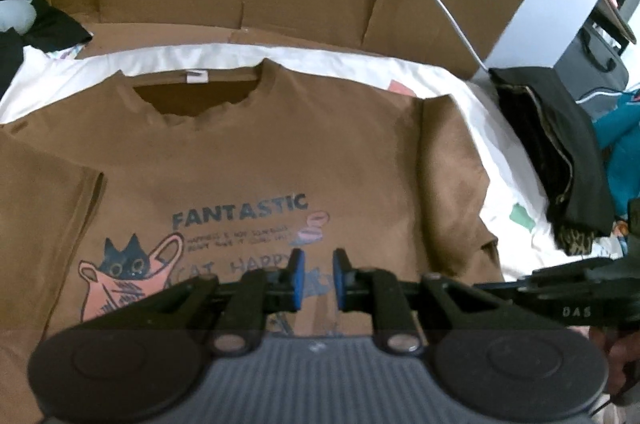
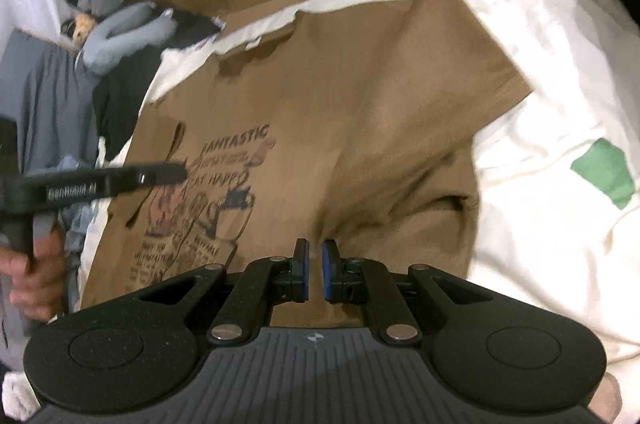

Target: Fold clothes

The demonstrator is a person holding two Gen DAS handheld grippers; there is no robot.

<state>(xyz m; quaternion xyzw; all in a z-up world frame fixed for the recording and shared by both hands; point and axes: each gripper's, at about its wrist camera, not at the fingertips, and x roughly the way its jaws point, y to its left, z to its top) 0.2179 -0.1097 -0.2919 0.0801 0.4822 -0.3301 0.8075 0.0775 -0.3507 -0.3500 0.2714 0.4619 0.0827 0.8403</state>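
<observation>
Brown cotton T-shirt with cat print (image 1: 280, 152) lying flat, print up, on white bed sheet (image 1: 472, 112). Left tool (image 1: 318, 278) hovering, jaws parted, empty. Right tool (image 2: 316, 270) nearly closed, empty. Judgement: spreading finished; next, gripping sleeve edge for side fold.

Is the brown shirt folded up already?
No, the brown shirt lies spread flat, print side up, on the white sheet.
</observation>
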